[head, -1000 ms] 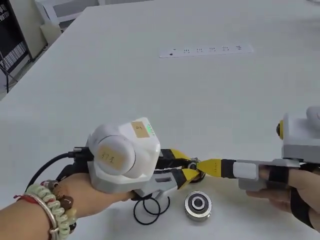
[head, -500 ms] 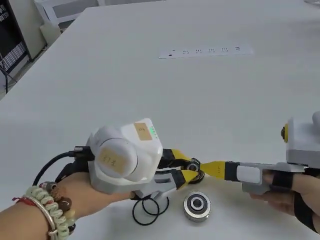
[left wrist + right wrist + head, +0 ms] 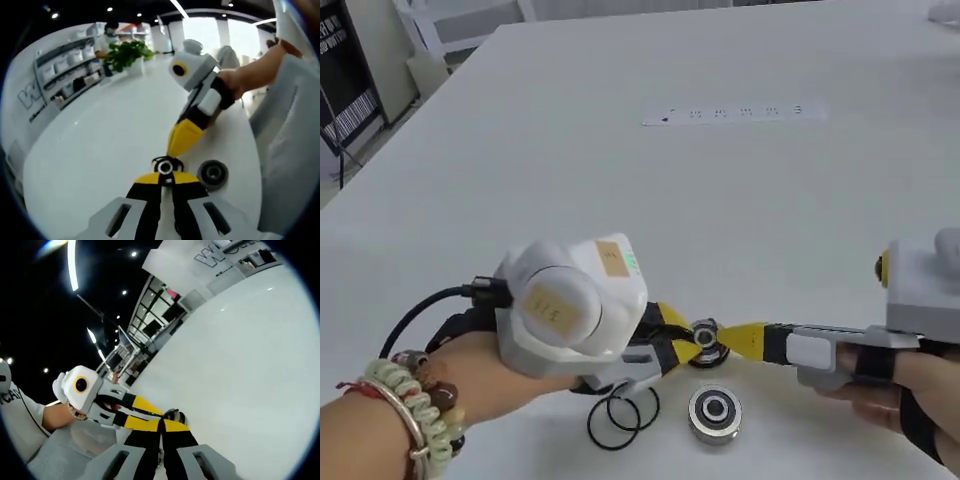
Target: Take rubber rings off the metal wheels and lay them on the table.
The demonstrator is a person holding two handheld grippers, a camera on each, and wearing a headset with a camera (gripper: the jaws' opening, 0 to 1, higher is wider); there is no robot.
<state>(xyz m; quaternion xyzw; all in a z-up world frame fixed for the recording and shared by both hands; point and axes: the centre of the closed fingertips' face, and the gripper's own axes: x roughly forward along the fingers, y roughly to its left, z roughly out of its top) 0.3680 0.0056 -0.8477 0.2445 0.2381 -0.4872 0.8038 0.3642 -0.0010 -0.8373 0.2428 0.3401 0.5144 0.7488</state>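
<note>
My left gripper [image 3: 688, 348] clamps the metal wheel [image 3: 705, 333] just above the table [image 3: 620, 200]. My right gripper [image 3: 728, 343], jaws together, nips its rubber ring [image 3: 155, 163]. I should pull straight outward, without twisting.

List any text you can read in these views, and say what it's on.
"W": wall sign, the rest blurred.
Sticker on the left gripper: handwriting, unreadable.
Power strip markings: too small.
Black sign: blurred.
</note>
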